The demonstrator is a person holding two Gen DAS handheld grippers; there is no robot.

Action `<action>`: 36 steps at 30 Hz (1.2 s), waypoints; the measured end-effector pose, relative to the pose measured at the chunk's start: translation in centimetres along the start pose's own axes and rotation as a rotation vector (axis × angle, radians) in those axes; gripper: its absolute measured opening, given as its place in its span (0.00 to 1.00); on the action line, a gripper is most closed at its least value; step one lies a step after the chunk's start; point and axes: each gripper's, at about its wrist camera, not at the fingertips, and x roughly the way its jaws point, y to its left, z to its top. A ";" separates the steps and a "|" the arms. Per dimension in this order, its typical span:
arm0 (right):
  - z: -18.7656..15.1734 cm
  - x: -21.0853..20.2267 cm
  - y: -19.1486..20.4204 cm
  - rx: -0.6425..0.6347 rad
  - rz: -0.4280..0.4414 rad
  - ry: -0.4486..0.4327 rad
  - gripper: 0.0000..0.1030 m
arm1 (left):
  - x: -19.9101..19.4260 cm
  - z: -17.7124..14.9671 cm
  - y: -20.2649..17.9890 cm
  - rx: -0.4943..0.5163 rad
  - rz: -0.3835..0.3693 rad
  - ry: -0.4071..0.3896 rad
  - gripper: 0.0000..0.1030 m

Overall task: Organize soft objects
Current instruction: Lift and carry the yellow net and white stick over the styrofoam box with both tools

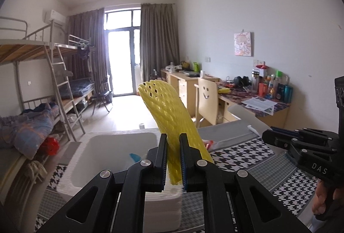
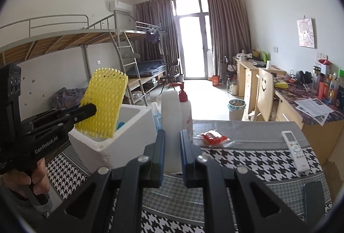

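Above the white foam box (image 1: 111, 147), the left claw (image 1: 173, 159) pinches a yellow foam net (image 1: 169, 116) upright; right claw (image 2: 173, 155) slightly spread.

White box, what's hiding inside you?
Inside the white box something blue peeks out. The yellow foam net, held by the left hand-held gripper, covers the rest.

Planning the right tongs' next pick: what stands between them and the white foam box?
In the right wrist view, a translucent white jug stands between the right tongs and the foam box.
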 end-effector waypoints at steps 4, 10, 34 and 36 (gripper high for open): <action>0.3 0.7 0.6 -0.007 0.010 -0.002 0.16 | -0.3 0.0 1.0 -0.020 0.045 -0.005 0.11; 0.9 1.6 1.4 -0.017 0.026 -0.003 0.16 | -0.5 0.1 2.5 -0.053 0.091 -0.005 0.11; 2.3 4.3 4.5 -0.055 0.094 0.031 0.16 | -1.8 0.2 6.7 -0.088 0.213 -0.021 0.11; 2.5 4.5 4.7 -0.051 0.105 0.035 0.16 | -1.9 0.3 7.1 -0.088 0.221 -0.017 0.11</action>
